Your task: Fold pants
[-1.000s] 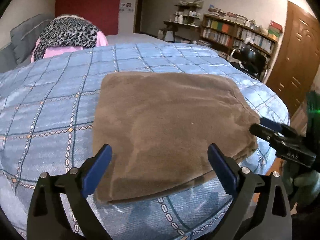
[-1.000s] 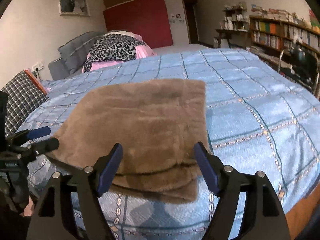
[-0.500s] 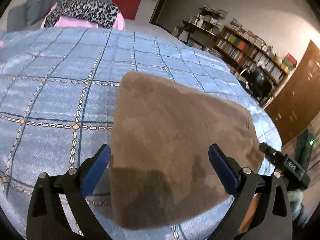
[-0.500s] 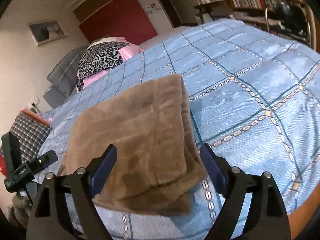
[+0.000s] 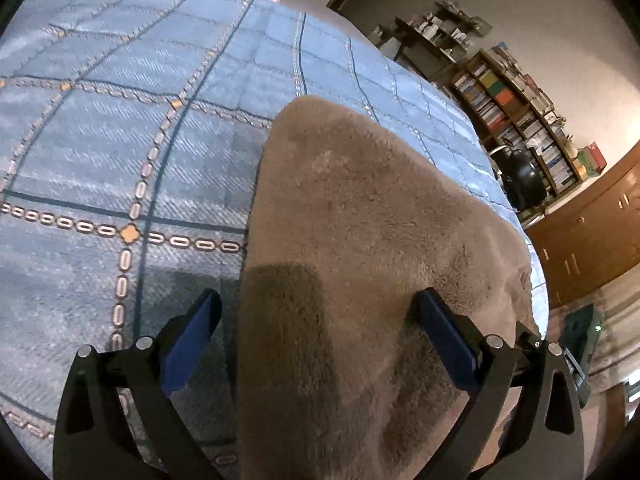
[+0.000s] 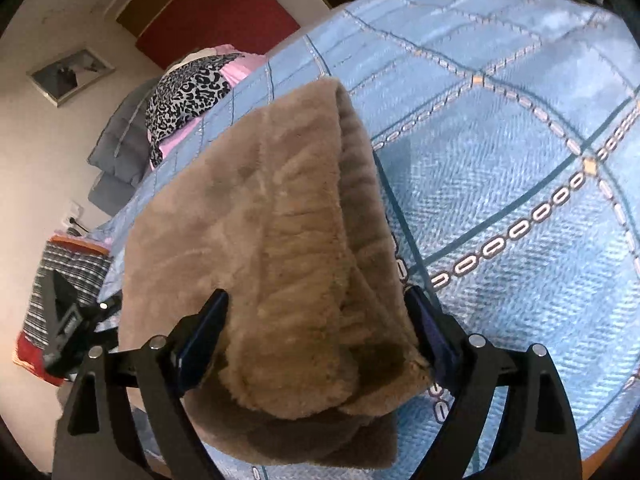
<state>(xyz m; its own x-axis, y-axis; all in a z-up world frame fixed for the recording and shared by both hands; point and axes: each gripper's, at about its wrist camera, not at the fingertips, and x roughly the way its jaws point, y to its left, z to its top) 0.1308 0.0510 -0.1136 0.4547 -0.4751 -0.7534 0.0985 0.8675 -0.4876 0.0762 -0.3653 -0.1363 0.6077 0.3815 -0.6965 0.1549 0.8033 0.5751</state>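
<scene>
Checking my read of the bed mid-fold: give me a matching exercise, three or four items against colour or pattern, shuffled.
Things:
1. pants
2. bedspread
3. garment at the head of the bed
4. gripper fingers' pads

Looks:
a. leopard print
b. dark blue
c. brown, fuzzy
d. light blue with a chain-line grid

Pairs: 1-c, 2-d, 3-a, 4-b

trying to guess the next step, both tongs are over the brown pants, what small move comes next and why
Probably close both tongs on the near edge: the left tongs and right tongs are open, straddling the folded brown pants on the blue bedspread.
</scene>
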